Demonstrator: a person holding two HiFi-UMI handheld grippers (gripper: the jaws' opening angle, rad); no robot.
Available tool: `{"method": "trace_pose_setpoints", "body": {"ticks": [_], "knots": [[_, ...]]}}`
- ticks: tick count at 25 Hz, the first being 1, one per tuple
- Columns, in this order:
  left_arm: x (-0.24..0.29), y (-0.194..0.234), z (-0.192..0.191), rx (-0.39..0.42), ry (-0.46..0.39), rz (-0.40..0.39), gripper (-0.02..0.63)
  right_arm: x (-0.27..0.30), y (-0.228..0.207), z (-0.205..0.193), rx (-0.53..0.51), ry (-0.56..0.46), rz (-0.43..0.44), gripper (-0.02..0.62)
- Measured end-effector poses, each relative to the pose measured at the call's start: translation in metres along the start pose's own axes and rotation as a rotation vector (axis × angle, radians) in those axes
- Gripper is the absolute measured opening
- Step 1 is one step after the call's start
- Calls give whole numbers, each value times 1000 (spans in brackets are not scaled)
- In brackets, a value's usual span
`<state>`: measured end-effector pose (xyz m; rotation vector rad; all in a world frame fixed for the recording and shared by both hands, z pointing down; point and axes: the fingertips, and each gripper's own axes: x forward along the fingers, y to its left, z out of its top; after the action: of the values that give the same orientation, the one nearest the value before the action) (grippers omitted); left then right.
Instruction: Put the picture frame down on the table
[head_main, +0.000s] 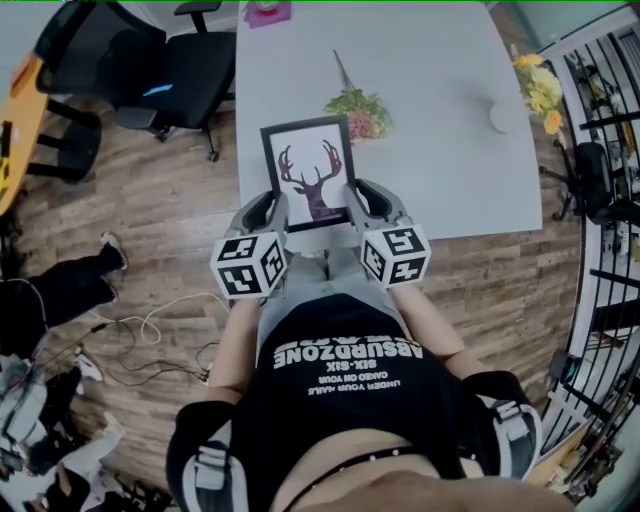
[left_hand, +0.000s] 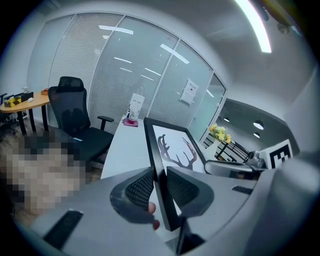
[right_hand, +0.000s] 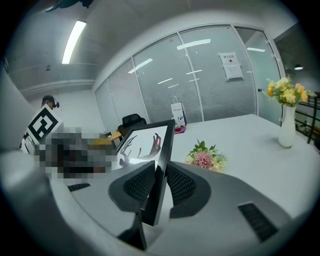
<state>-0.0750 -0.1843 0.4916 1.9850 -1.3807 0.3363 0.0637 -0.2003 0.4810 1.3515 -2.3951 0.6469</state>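
Pinching 1 picture frame (head_main: 310, 172) by its sides, L tongs (head_main: 278, 205) + R tongs (head_main: 357, 195), at 1 table (head_main: 430, 90).

The person's black shirt (head_main: 340, 400) reads "ABSURDZONE", seen upside down from above.

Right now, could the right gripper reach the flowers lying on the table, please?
Probably not yet: the right gripper has its jaws shut on the picture frame, as does the left gripper. The flowers lie just beyond the frame's far corner, nothing between, so once freed it likely could.
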Motion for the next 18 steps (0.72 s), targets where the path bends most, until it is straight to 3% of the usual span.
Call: {"method": "trace_pose_setpoints", "body": {"ticks": [18], "knots": [[34,24,-29,-27,119,15,91,34,-14,-37,50,112,4,87]]}}
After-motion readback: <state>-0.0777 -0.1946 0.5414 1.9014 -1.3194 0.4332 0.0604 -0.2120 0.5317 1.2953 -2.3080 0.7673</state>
